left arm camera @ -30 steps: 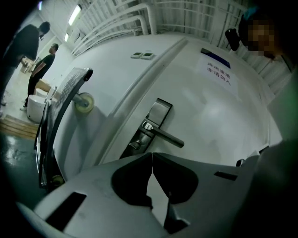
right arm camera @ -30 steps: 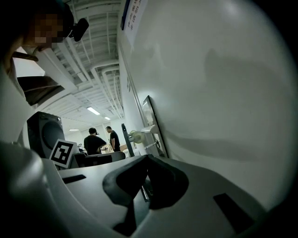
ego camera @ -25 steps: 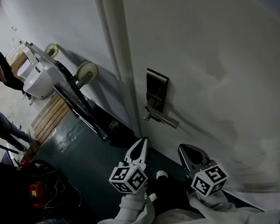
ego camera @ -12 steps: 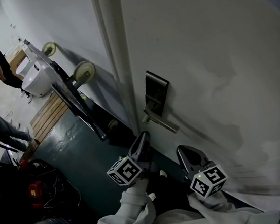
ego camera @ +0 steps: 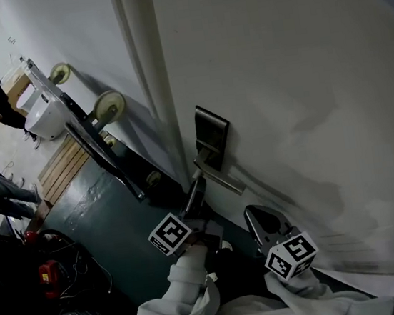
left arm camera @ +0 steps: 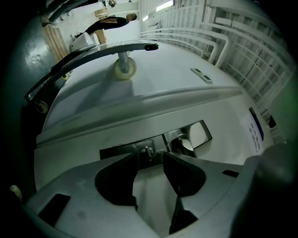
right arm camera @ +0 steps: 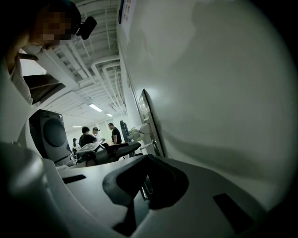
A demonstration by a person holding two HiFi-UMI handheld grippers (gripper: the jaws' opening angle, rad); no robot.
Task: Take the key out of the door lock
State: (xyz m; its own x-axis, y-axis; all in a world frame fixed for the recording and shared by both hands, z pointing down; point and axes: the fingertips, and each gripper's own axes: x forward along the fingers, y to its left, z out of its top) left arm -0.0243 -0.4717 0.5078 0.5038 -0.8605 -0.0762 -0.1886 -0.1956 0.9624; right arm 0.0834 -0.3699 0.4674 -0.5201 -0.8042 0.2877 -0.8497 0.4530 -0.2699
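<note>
L tongs (left arm camera: pixel 150 159) newly open, nearer key (left arm camera: pixel 148 151)

My left gripper (ego camera: pixel 196 189) rolled, moved up close under lock plate (ego camera: pixel 209 136); its jaws just opened, key (left arm camera: pixel 148 152) showing in gap between them.

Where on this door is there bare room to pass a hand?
Free: the broad door face right of and above the lock plate. Crowded: the plate, where lever handle and key sit close, and the wall left of the door, where a wheeled cart leans.
</note>
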